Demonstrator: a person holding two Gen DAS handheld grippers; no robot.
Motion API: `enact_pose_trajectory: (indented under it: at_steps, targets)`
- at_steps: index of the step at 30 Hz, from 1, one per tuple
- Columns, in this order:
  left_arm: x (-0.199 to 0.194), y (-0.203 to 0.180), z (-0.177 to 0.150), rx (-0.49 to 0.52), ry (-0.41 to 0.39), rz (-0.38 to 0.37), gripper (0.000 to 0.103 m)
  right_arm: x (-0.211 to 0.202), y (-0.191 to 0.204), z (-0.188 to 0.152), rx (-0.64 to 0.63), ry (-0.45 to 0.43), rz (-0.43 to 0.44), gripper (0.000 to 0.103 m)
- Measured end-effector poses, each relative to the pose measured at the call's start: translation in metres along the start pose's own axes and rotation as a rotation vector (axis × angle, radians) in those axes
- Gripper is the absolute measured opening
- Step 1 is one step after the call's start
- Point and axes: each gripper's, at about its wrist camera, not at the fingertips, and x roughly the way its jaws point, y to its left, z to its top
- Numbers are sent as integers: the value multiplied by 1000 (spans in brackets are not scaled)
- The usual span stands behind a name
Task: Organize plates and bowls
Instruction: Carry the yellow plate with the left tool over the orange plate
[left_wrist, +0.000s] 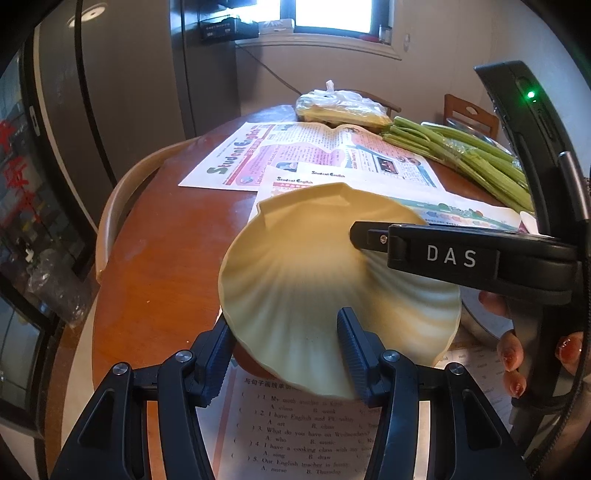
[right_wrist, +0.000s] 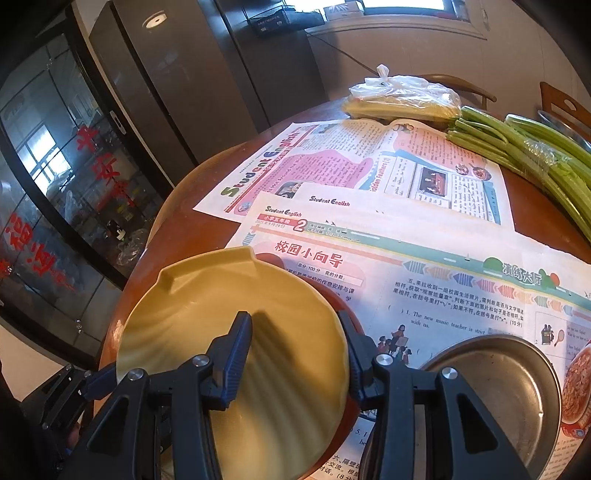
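Both wrist views angled down, close above the shell-shaped plate (left_wrist: 314, 280) (right_wrist: 221, 332); left from its near edge, right from its right; plate and newspapers (left_wrist: 280, 155) (right_wrist: 369, 173) beyond shared.

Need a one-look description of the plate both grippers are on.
On the round wooden table, spread with newspapers, look at the near edge, left of the steel bowl. The plate there is pale yellow and scallop-shell shaped, with fanned ridges and a notched hinge end; nothing else nearby is yellow or ribbed.
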Motion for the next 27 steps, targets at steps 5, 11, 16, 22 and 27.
enact_pose_trajectory:
  at_steps: [5, 11, 16, 22, 27]
  targets:
    - [-2, -3, -3, 5, -7, -11, 56, 0, 0, -1, -5, -4, -16, 46]
    - [-1, -7, -2, 6, 6, -25, 56, -5, -5, -3, 8, -24, -30, 46]
    - [2, -7, -1, 10, 28, -11, 58, -8, -1, -3, -13, -35, -52, 46]
    - [2, -7, -2, 6, 31, 1, 58, -7, 7, -6, -53, -42, -103, 46]
    - [2, -7, -3, 2, 22, 4, 58, -10, 6, -6, -55, -55, -106, 46]
